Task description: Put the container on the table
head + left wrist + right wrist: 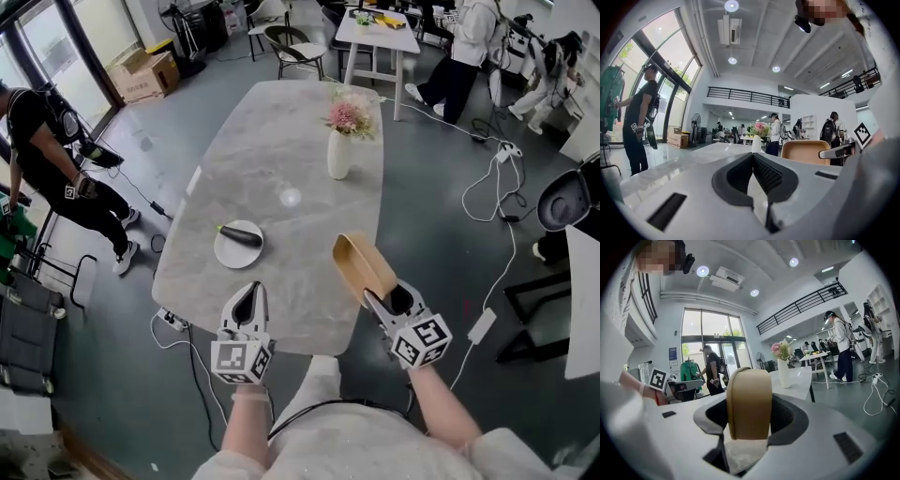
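The container (pixel 361 267) is a tan wooden oval bowl, tilted on its side above the near right part of the grey marble table (pixel 281 150). My right gripper (pixel 377 298) is shut on its near rim. In the right gripper view the container (pixel 750 399) stands upright between the jaws of the right gripper (pixel 749 430) and hides what lies straight ahead. My left gripper (pixel 249 292) hovers at the table's near edge, shut with nothing in it. In the left gripper view the tips of the left gripper (pixel 752 157) meet, and the container (pixel 805 151) shows to the right.
A white plate (pixel 225 258) with a dark long object (pixel 242 234) lies on the table left of the container. A white vase (pixel 339 155) of pink flowers stands further back. A person (pixel 47 150) stands at the left. Cables (pixel 497 187) run over the floor at the right.
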The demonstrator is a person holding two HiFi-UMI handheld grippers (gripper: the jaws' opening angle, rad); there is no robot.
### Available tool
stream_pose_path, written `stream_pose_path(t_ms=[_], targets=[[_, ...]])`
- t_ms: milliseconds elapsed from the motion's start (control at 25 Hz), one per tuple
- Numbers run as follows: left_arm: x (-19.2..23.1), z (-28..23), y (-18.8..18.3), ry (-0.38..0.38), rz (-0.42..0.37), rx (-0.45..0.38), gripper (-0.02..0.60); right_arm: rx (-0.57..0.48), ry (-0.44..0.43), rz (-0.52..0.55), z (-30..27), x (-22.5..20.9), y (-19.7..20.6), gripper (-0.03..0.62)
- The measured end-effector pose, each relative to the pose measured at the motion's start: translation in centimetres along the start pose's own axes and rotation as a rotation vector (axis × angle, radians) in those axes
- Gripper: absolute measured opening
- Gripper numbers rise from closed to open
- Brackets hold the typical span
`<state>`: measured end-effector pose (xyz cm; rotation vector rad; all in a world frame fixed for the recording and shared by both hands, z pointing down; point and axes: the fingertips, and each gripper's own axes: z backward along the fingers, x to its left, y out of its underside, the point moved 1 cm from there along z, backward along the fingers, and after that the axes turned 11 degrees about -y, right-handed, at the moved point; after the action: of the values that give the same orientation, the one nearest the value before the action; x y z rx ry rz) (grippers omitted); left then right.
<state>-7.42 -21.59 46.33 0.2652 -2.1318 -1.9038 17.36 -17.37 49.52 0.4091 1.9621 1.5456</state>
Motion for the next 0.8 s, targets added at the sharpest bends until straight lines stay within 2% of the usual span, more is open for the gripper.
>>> stream_pose_path(t_ms=[400,800], targets=[[1.3,-5.9,0.6,0.009,0.000,0.038,0.003,0.047,-0.017,-0.064,-5.1,-3.2,0.1,0.222],[3.1,-10.1,1.8,0.008,0.012,0.063,0.003,0.052,-0.026,-0.244,-10.9,-5.8,0.7,0.224]])
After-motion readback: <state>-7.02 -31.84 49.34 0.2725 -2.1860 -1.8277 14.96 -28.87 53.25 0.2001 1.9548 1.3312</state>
